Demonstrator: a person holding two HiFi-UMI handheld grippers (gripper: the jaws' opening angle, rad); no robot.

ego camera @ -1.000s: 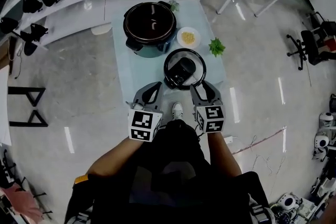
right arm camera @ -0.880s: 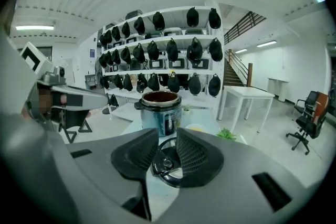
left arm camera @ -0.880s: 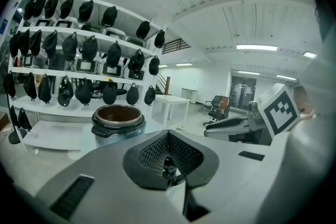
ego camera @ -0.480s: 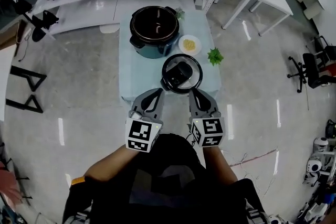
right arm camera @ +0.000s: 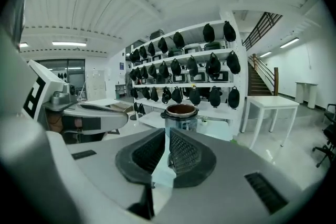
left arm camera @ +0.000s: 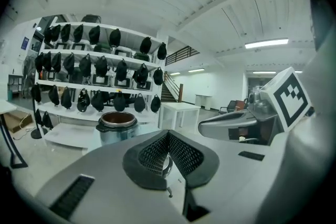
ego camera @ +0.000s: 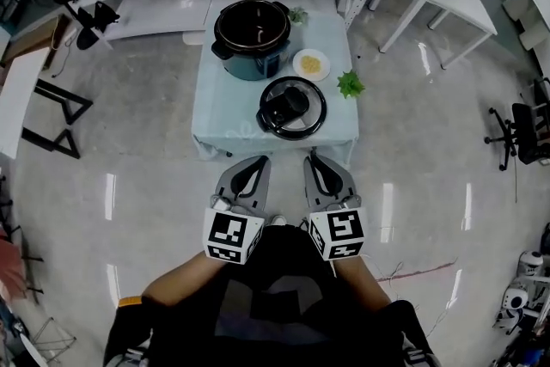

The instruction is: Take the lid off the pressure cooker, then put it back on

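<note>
Half done: lid off, refit to come

Lid (ego camera: 291, 108) lies by the tabletop's (ego camera: 222, 112) front edge, pressure cooker (ego camera: 251, 37) open at the back edge. Left gripper (ego camera: 255, 164) jaws together, empty; right gripper (ego camera: 312, 161) jaws just closed to a sliver, nothing between

Pale blue table (ego camera: 219, 112) — open pressure cooker (ego camera: 251, 37), lid (ego camera: 292, 109), small dish (ego camera: 310, 64), green sprig (ego camera: 350, 84)

The small white round dish (ego camera: 310, 64) holds yellow bits too small to identify; gripper views barely show the round black lid (ego camera: 290, 108).
</note>
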